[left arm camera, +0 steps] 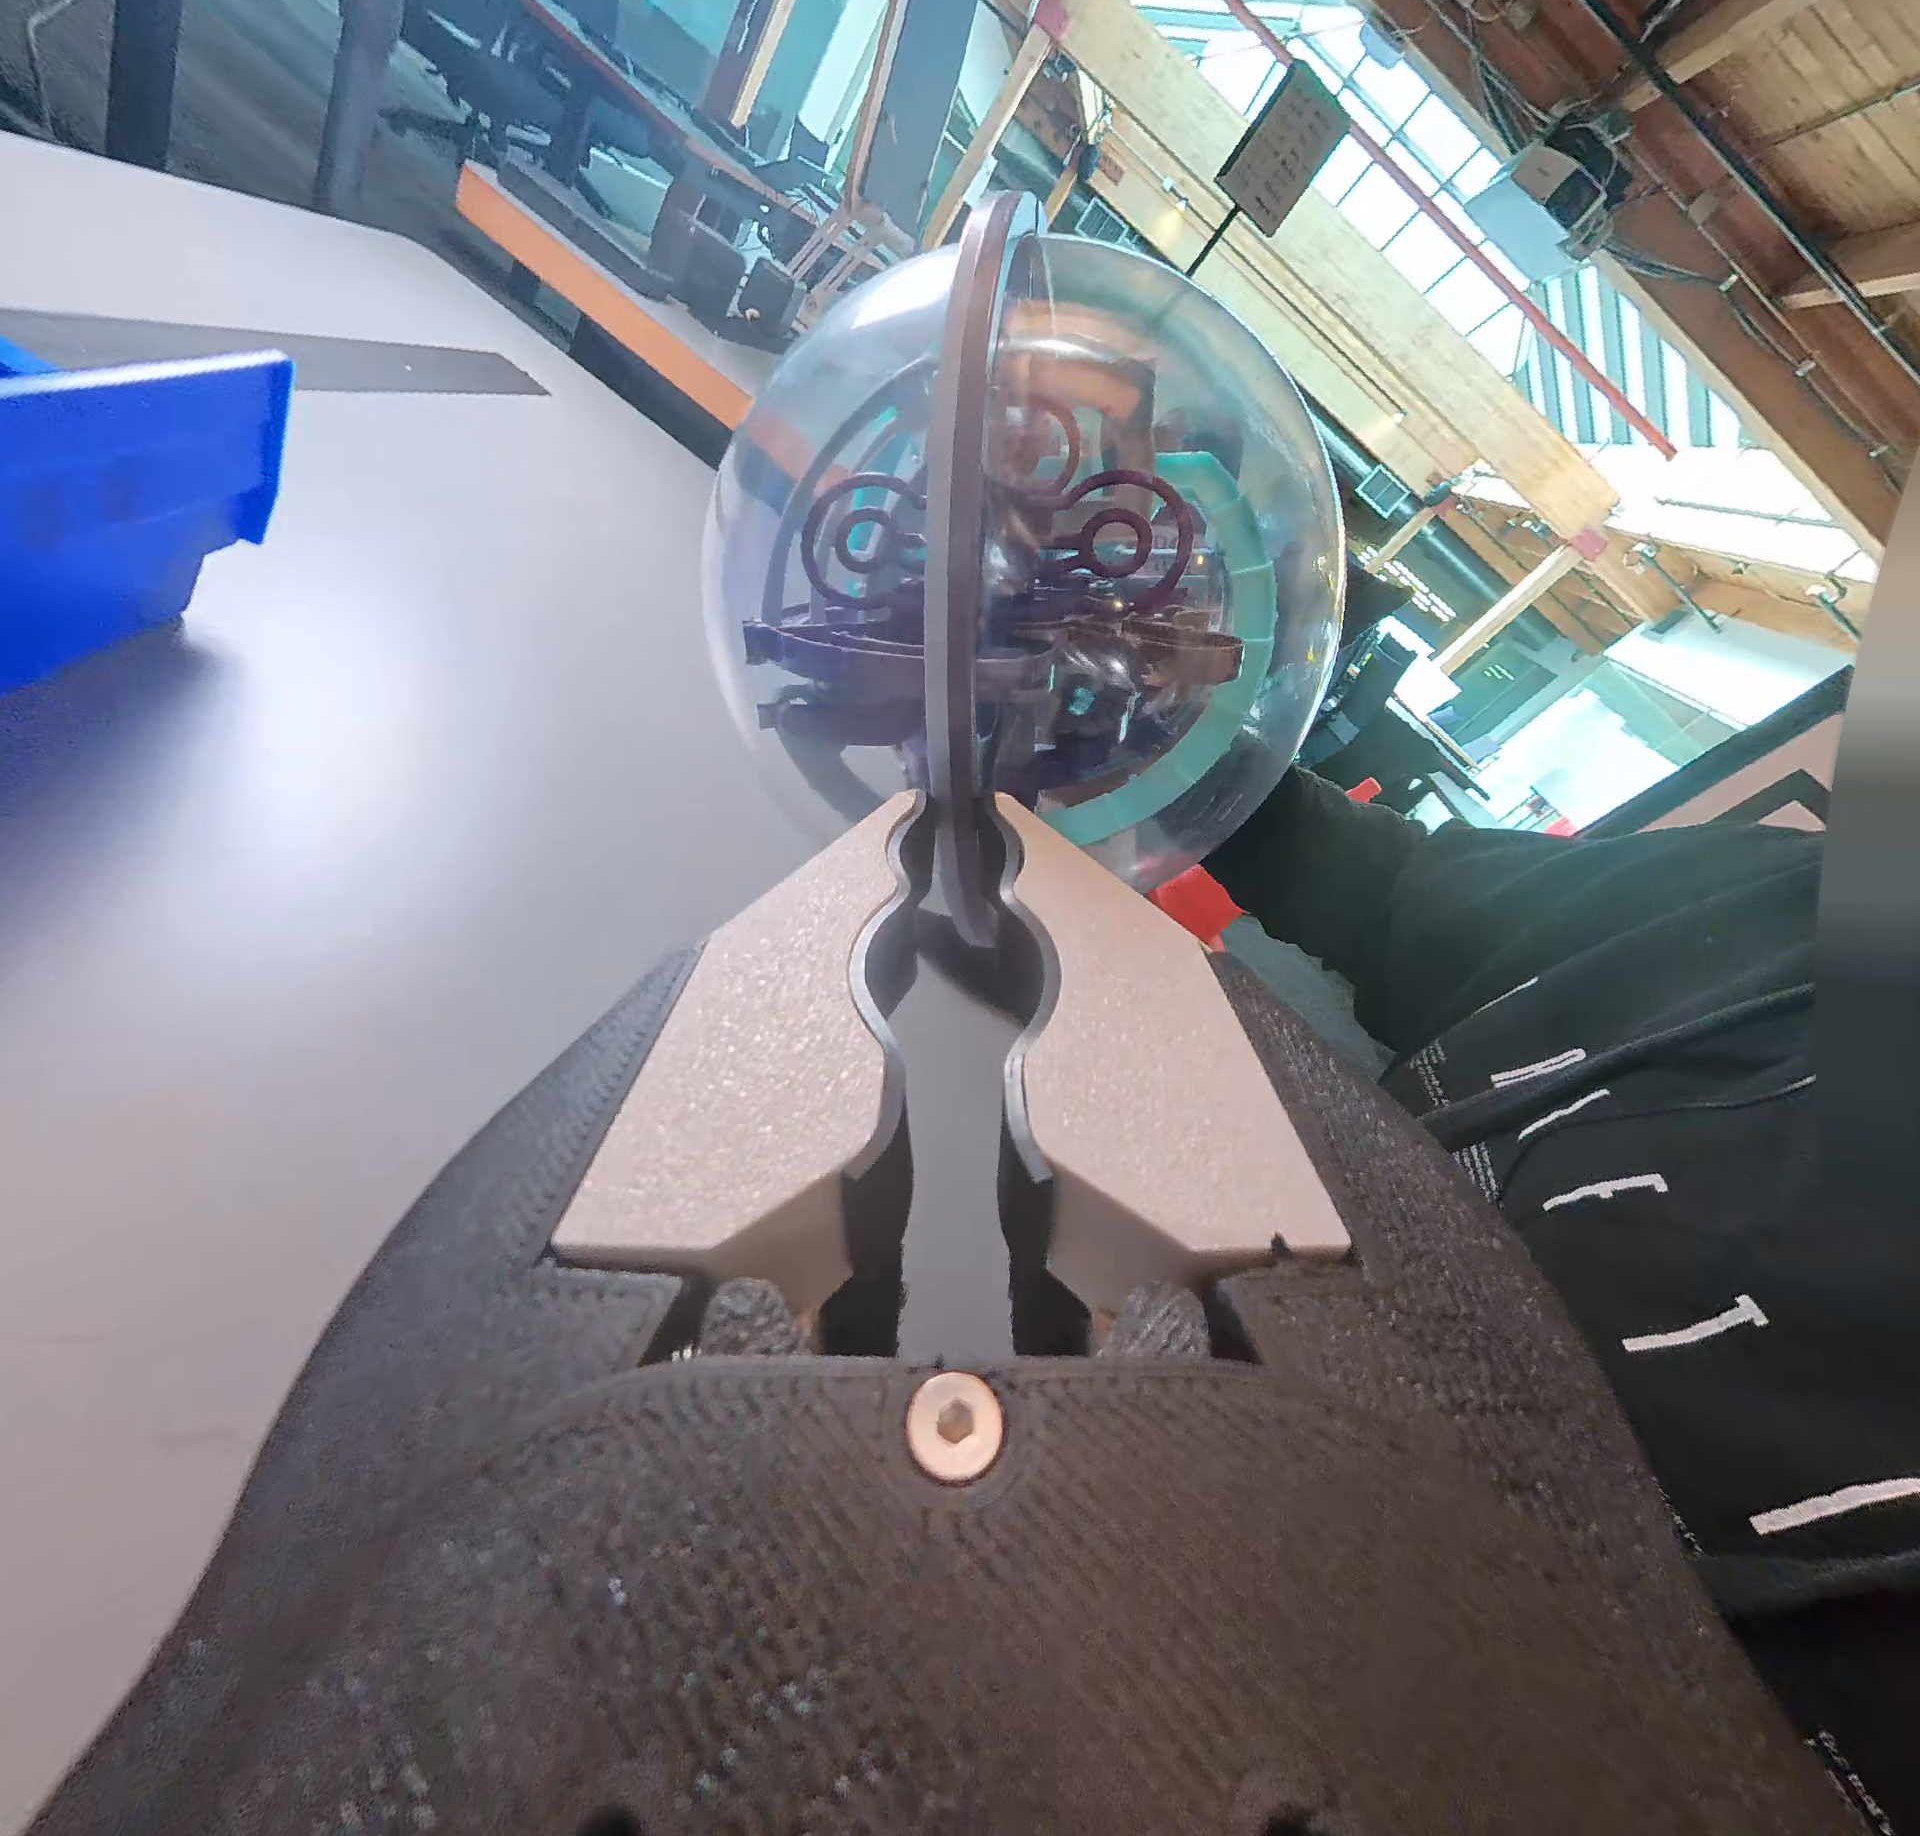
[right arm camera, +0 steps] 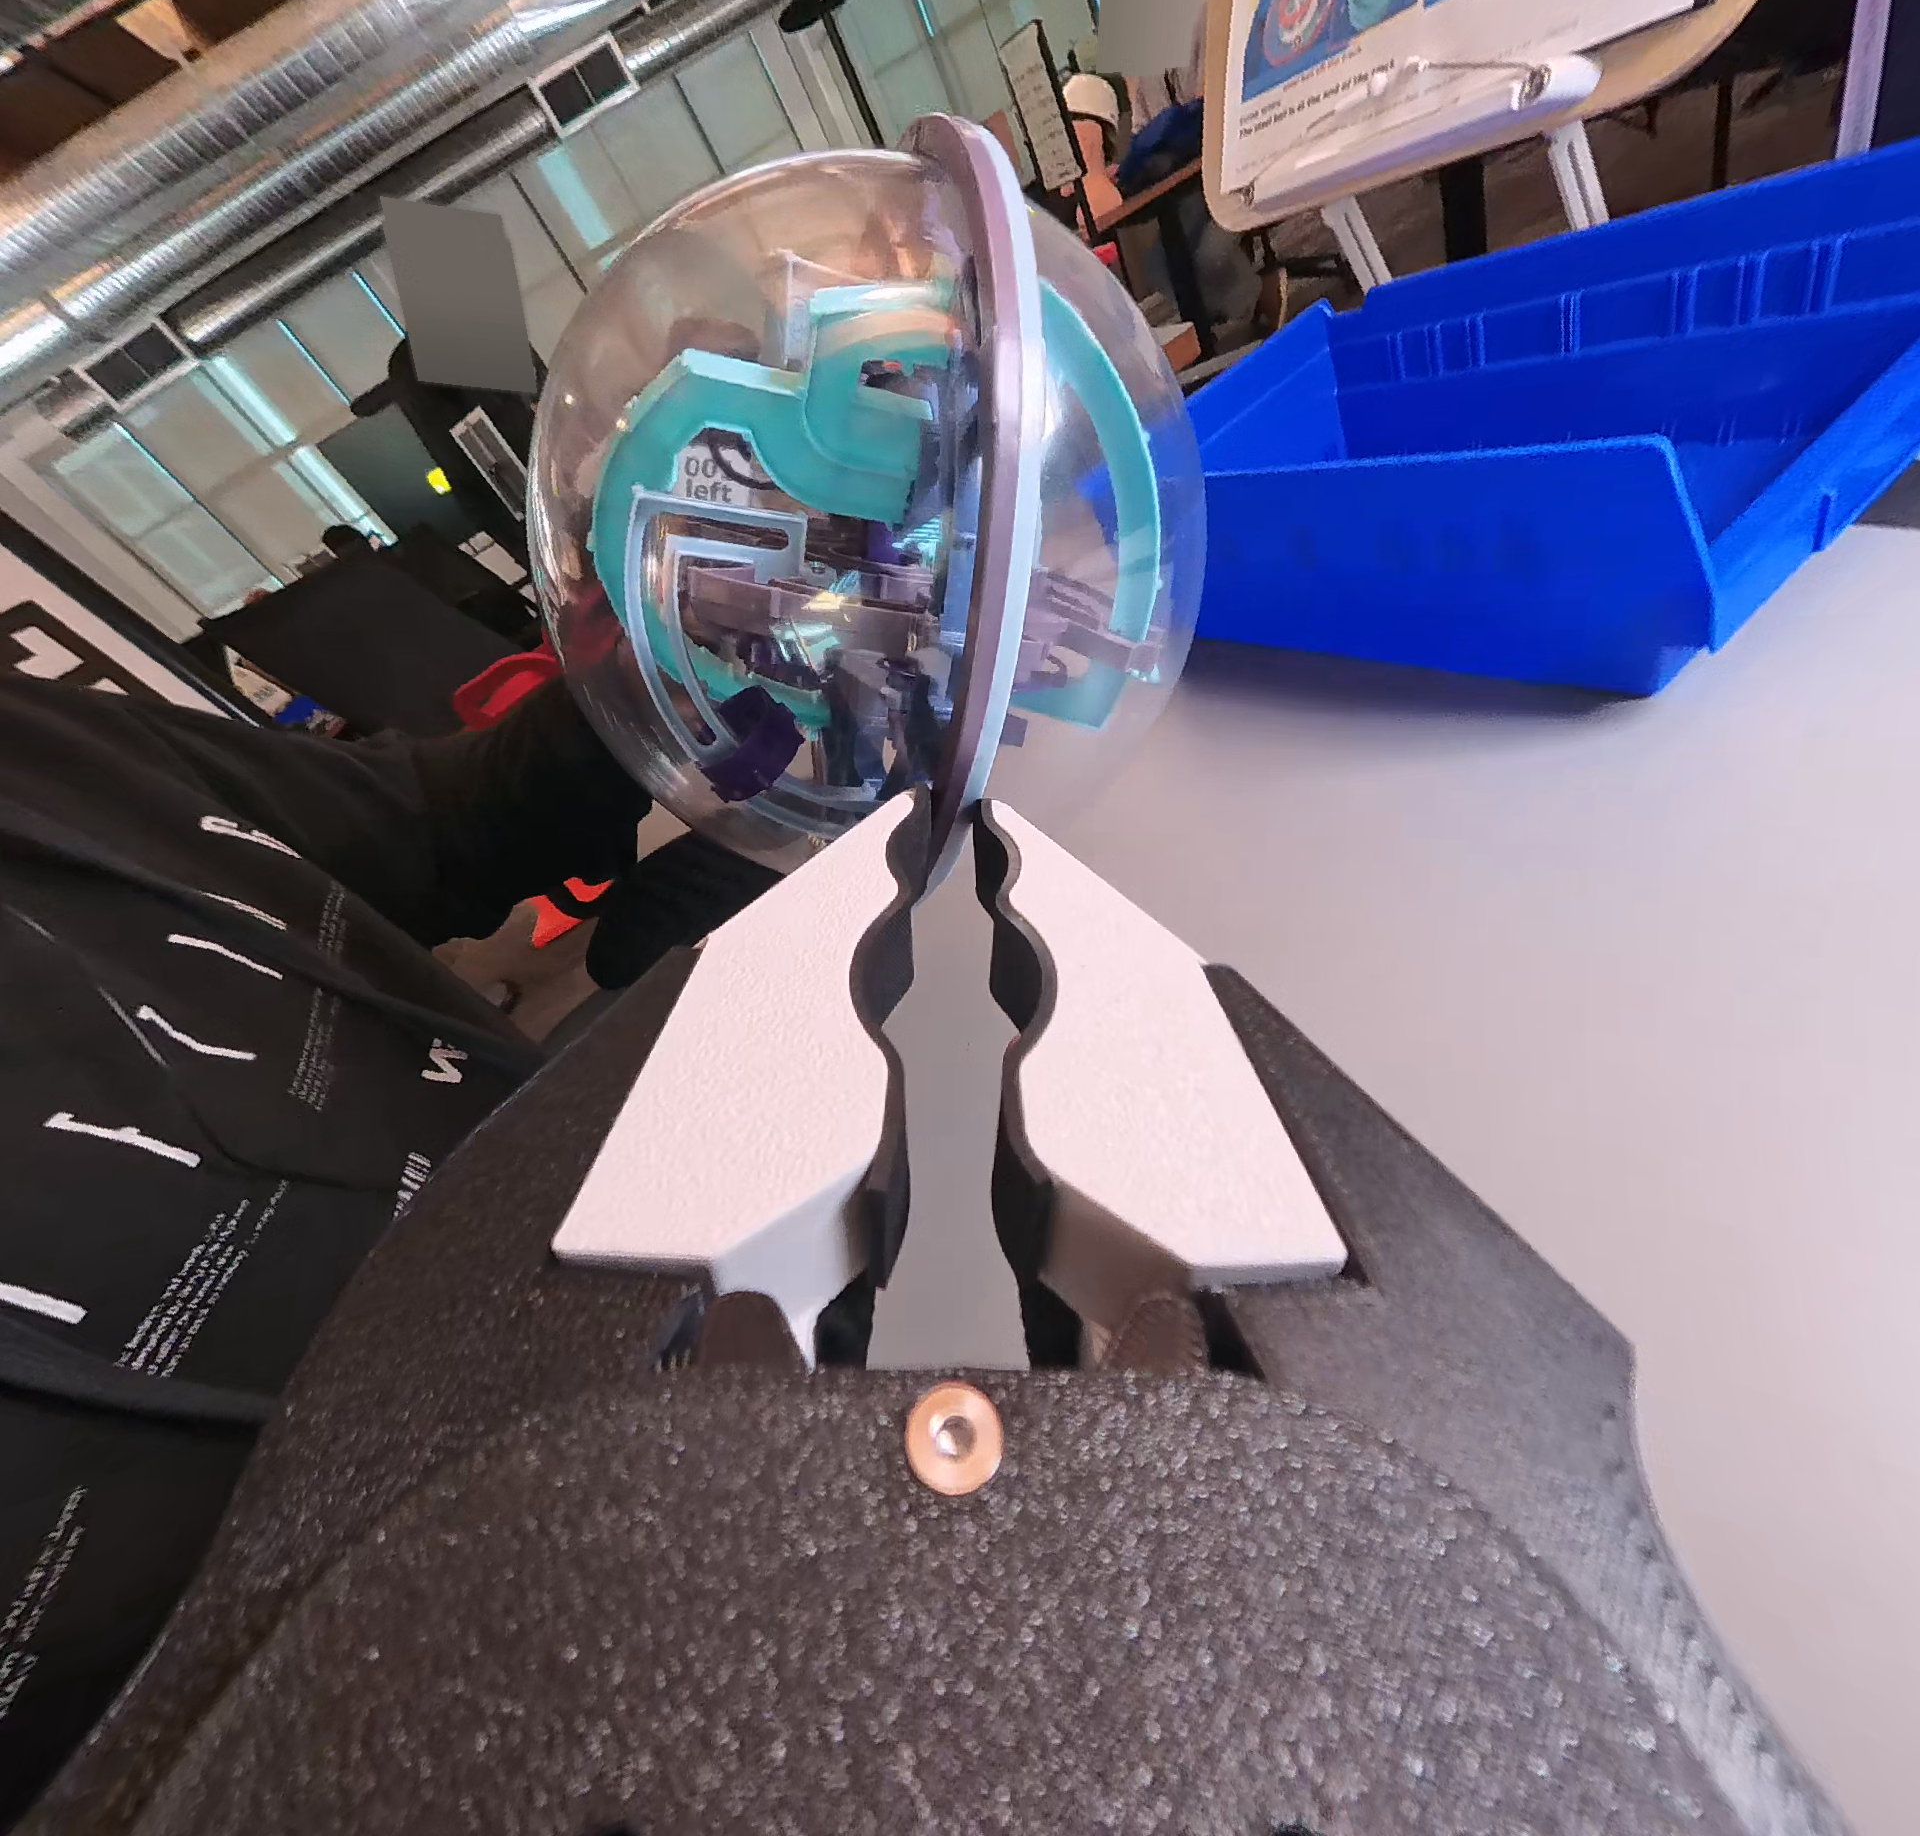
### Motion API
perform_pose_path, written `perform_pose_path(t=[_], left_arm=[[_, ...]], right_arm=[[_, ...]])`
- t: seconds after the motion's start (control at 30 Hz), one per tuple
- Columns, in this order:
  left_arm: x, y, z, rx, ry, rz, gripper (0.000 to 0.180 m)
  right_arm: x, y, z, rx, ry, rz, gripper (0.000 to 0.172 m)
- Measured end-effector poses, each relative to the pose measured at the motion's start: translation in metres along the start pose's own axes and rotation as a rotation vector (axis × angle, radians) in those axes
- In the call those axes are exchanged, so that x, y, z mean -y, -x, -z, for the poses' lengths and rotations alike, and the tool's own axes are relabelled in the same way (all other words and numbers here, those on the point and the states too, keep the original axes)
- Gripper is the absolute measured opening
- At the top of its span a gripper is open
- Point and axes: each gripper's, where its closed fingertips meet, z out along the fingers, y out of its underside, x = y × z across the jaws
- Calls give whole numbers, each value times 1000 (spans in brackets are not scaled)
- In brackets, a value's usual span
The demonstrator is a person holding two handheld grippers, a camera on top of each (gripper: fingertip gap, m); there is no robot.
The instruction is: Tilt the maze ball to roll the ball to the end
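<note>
Maze ball (left arm camera: 1023,581) hangs above the grey table (left arm camera: 416,747), beside the blue bin (right arm camera: 1558,498); left gripper (left arm camera: 961,830) and right gripper (right arm camera: 948,830) each pinch its equatorial rim nearly shut; tilting seems underway; the inner ball's place is unclear.

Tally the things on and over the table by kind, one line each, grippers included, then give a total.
Grippers: 2, the left gripper and the right gripper, each pinching the ring
Maze ball: 1, clear, with teal and purple tracks
Blue bin: 1, resting on the table
Total: 4
</note>
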Motion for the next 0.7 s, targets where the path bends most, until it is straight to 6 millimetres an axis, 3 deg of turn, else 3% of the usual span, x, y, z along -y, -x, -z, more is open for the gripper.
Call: perform_pose_path(t=[0.47, 0.7], left_arm=[[-48, 30, -4, -28, 77, 343, 6], [-66, 36, -4, -49, 134, 531, 6]], right_arm=[[-43, -16, -1, 6, 43, -247, 5], [-60, -21, -2, 13, 58, -407, 6]])
